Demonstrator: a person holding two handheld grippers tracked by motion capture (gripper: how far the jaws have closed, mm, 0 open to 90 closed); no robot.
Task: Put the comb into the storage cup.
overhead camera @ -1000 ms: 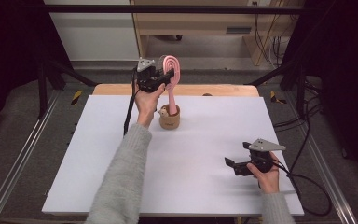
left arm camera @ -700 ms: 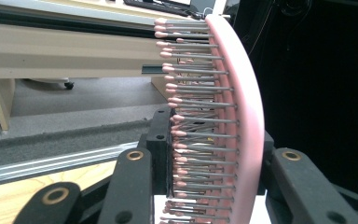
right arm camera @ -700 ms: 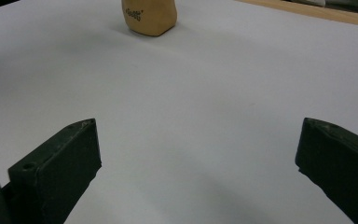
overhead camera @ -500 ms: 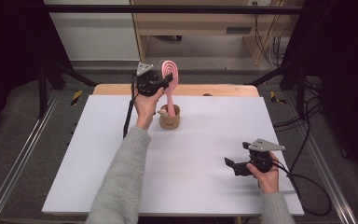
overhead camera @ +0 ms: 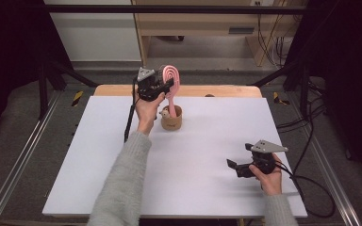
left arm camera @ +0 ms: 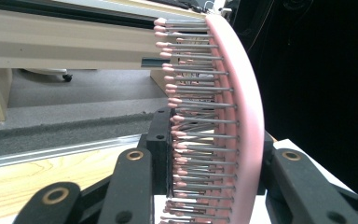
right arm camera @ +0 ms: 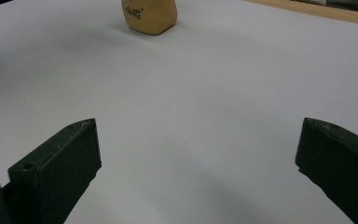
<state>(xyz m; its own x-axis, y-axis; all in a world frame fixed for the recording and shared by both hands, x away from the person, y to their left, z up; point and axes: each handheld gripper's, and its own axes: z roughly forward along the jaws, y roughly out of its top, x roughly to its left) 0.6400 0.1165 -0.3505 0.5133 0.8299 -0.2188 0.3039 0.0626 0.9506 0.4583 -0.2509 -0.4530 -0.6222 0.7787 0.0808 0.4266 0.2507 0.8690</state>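
At far table centre, the left gripper (overhead camera: 168,84) clamps a pink hairbrush (overhead camera: 171,80) by its head, bristles metal and pink-tipped, handle dropping into a tan cup (overhead camera: 171,123); the handle's end is hidden. Near right, the right gripper (overhead camera: 232,165) rests wide open, holding nothing.

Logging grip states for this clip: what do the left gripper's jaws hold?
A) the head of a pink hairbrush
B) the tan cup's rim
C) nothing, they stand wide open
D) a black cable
A: in the left gripper view the jaws of the left gripper close on the bristled head of the pink hairbrush, whose handle reaches down to the tan cup.
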